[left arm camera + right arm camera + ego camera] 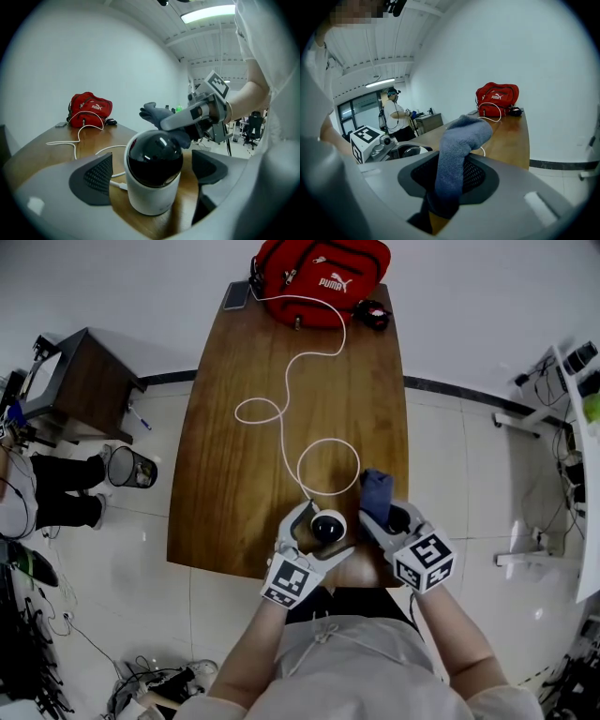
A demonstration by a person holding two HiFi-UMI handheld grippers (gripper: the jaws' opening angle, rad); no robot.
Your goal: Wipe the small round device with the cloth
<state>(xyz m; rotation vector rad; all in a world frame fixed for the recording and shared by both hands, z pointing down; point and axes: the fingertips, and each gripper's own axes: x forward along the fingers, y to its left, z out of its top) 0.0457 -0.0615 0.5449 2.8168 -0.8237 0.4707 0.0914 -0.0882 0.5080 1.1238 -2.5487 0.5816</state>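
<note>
Small round device (153,171): near edge of the wooden table (244,427), right in front of the person, standing on its flat base.
Device axis: long axis vertical; white cylinder below, glossy black dome on top.
Device facing: dark dome turned up and a little towards the left gripper's camera.
Cable (286,409): white, plugged in low on the device's side, looping away across the table towards the red bag (319,277) at the far end.
Left gripper (323,512): jaws spread wide, one either side of the device, a gap showing between each pad and the white body; nothing clamped.
Right gripper (452,176): jaws closed on the cloth (459,150), held by its lower end.
Cloth: blue-grey, sticking out forward from the jaws along their line, free tip curled over.
Cloth against device: just beside the dome, on the right in the head view; whether touching, not clear.
Grippers together: side by side at the near table edge, both angled slightly down.
Phone (236,294): dark, flat beside the bag at the far left corner.
</note>
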